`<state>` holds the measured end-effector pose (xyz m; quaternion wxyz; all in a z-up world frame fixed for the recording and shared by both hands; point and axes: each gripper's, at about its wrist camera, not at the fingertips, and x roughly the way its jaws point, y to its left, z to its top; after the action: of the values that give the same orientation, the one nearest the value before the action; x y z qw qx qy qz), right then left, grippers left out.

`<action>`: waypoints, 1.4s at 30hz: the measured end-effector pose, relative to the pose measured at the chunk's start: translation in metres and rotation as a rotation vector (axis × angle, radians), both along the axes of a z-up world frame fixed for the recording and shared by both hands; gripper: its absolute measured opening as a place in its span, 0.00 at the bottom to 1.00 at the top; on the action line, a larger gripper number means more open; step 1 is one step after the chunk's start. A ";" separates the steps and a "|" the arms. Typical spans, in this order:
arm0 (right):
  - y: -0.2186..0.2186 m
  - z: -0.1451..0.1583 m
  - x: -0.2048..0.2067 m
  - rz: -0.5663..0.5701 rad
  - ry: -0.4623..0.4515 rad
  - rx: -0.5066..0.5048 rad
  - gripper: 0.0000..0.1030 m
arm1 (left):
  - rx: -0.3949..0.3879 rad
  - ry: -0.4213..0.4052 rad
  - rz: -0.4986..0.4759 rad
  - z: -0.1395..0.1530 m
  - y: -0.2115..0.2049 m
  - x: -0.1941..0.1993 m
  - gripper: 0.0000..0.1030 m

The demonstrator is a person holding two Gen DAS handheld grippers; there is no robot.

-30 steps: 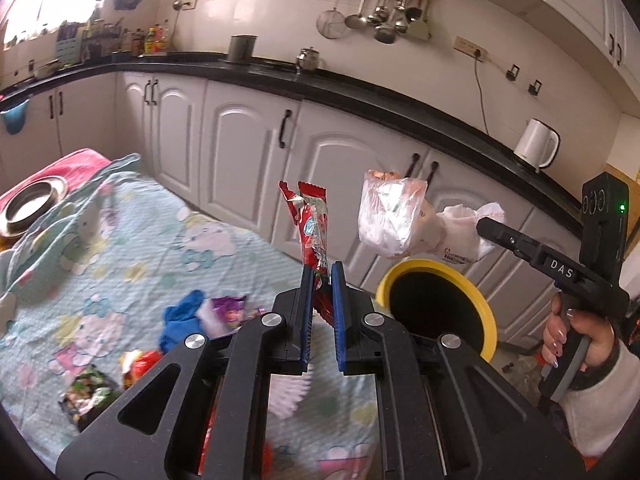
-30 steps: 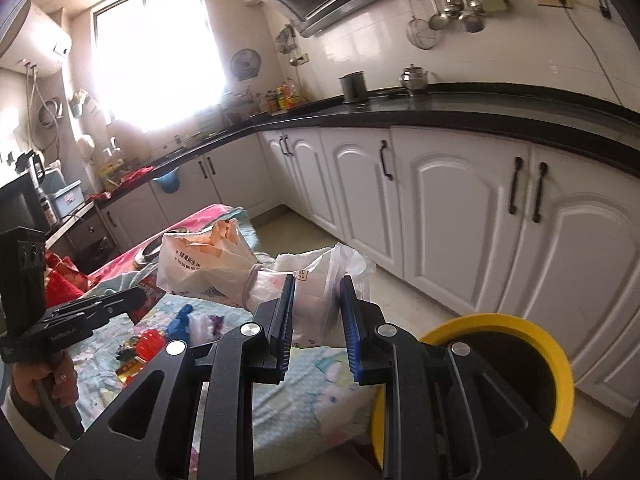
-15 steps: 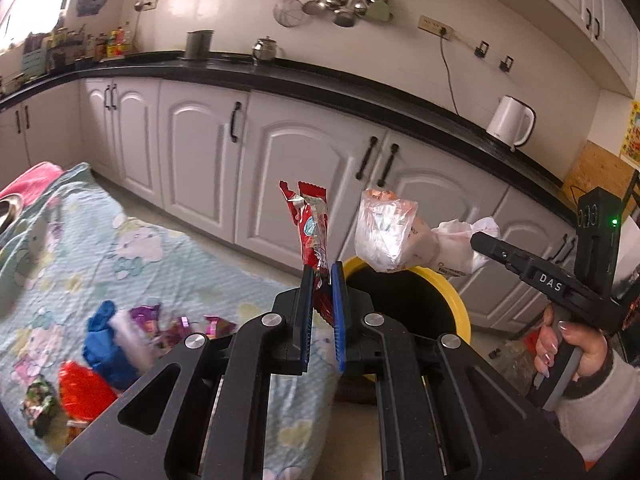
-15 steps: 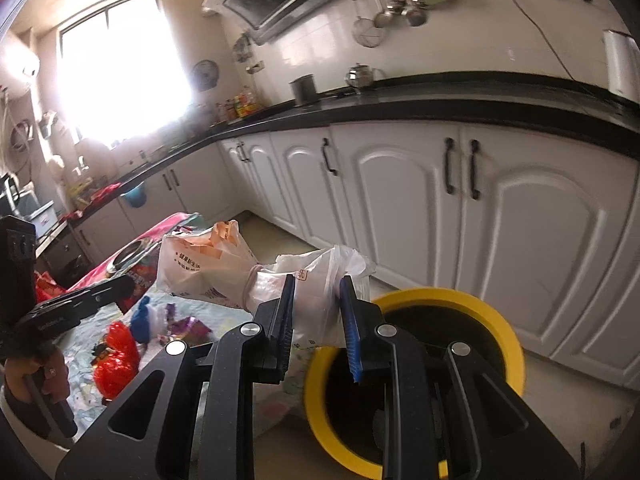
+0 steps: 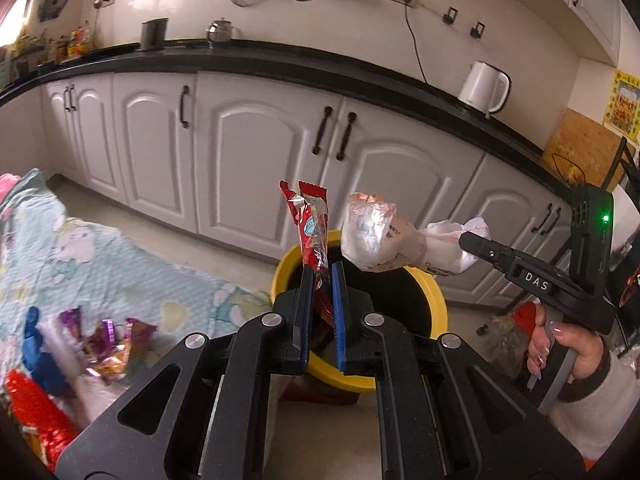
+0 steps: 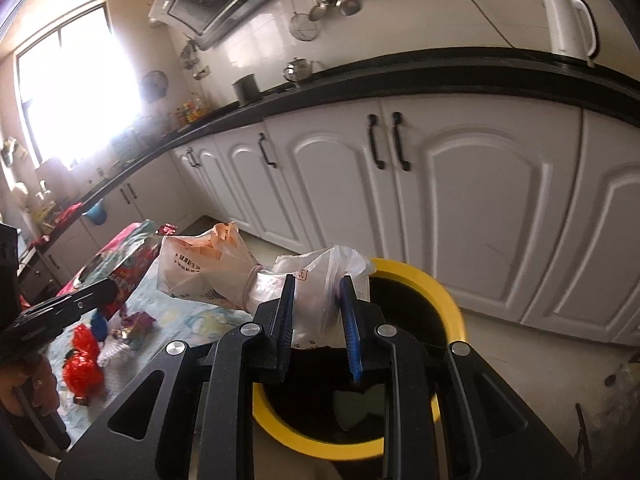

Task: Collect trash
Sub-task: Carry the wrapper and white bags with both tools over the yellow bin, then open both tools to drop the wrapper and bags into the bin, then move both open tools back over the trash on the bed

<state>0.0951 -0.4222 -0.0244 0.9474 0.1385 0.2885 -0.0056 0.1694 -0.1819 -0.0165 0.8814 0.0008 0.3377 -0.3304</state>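
My left gripper [image 5: 320, 276] is shut on a red snack wrapper [image 5: 310, 228] that stands up between its fingers, over the near rim of a yellow-rimmed black bin [image 5: 434, 300]. My right gripper [image 6: 318, 292] is shut on a tied white plastic bag [image 6: 200, 268] and holds it over the same bin [image 6: 440, 300]. The bag [image 5: 380, 240] and the right gripper [image 5: 480, 246] also show in the left wrist view, above the bin's mouth.
A table with a pale blue patterned cloth [image 5: 80, 256] lies to the left, with loose wrappers [image 5: 108, 340], a blue item [image 5: 34, 344] and red trash [image 6: 82, 364] on it. White cabinets [image 5: 256, 160] under a black counter stand behind the bin. A white kettle [image 5: 484, 86] is on the counter.
Both grippers have swung right from the table toward the bin, still holding the wrapper and the bag. The bin now sits right under them.
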 end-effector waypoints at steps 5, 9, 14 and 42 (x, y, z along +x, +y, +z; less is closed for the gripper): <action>-0.009 -0.010 -0.004 -0.042 0.024 -0.050 0.21 | 0.016 0.020 -0.030 -0.009 -0.018 0.002 0.05; -0.016 -0.020 -0.006 -0.062 0.054 -0.059 0.21 | 0.024 0.027 -0.049 -0.015 -0.027 0.004 0.05; -0.023 -0.033 -0.005 -0.080 0.090 -0.076 0.21 | 0.033 0.049 -0.064 -0.025 -0.040 0.009 0.05; -0.042 -0.069 -0.001 -0.152 0.169 -0.018 0.51 | 0.074 0.143 -0.040 -0.067 -0.076 0.038 0.72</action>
<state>0.0938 -0.4640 -0.0936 0.9177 0.1508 0.3560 -0.0918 0.2072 -0.2581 -0.0834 0.8476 0.0166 0.4118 -0.3342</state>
